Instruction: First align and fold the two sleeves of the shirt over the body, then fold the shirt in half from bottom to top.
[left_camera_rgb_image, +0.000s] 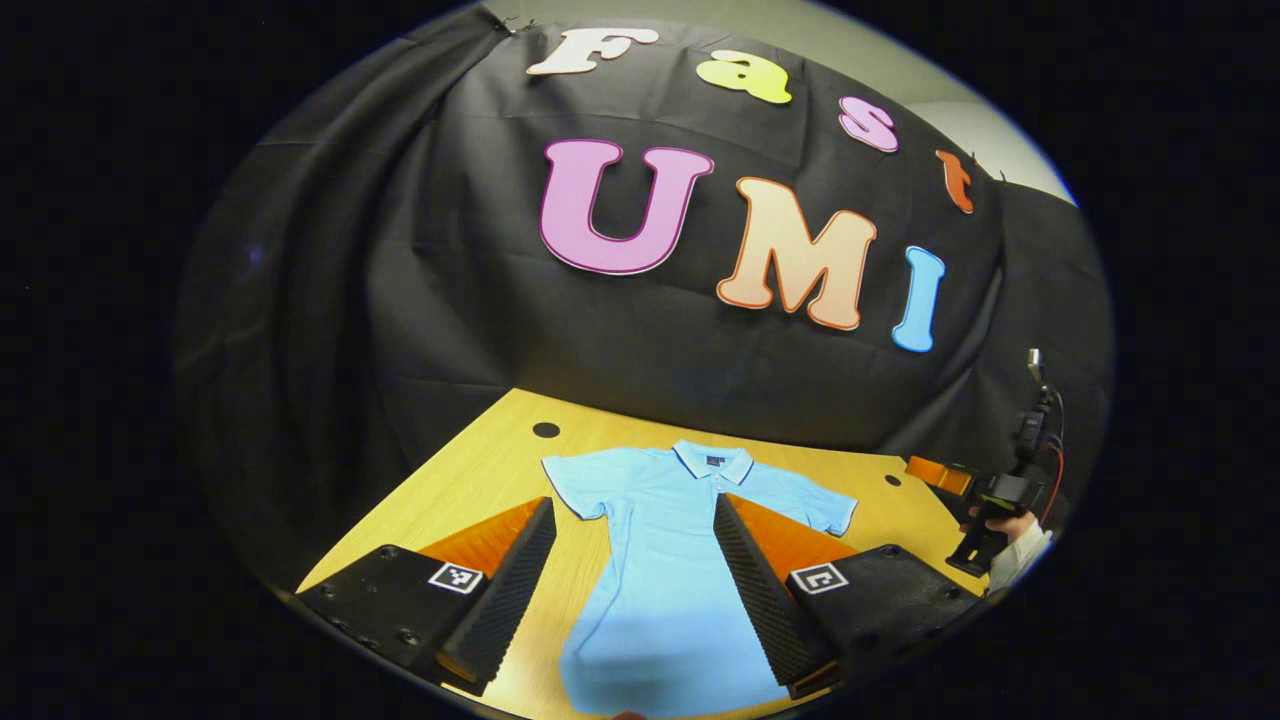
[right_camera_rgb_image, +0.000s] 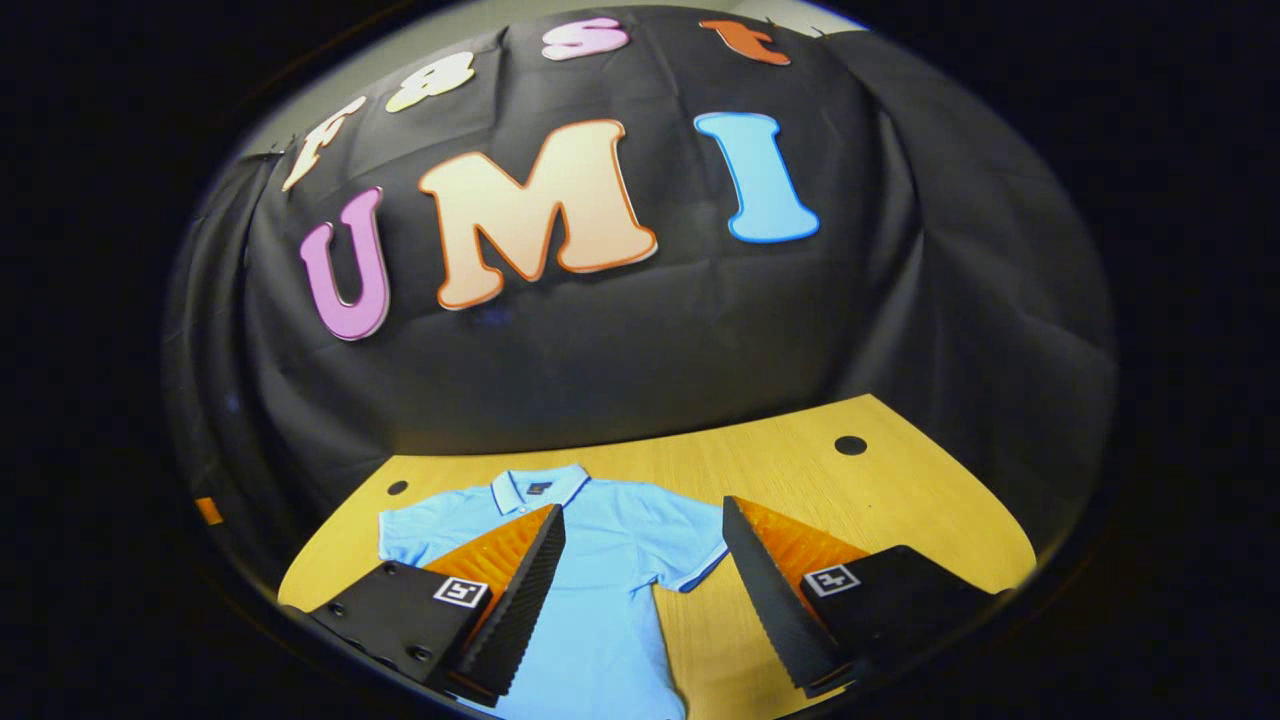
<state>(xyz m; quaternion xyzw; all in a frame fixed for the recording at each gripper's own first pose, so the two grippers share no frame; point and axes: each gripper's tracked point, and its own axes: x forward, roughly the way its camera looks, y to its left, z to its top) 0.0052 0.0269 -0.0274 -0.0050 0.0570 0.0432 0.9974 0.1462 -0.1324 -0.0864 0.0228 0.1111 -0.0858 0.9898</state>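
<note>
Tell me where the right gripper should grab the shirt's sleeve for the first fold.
Take the sleeve at its banded cuff edge, coming from the outer side over bare table. It lies flat, spread outward, so that free edge probably lifts easiest. The right gripper is open above the shirt.

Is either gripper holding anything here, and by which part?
Nothing is held. The left gripper and right gripper both hover open above the shirt, which lies flat on the table, sleeves unfolded.

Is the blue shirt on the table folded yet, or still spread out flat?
Spread out flat. The shirt lies face up on the table, collar away, with both short sleeves sticking out sideways.
</note>
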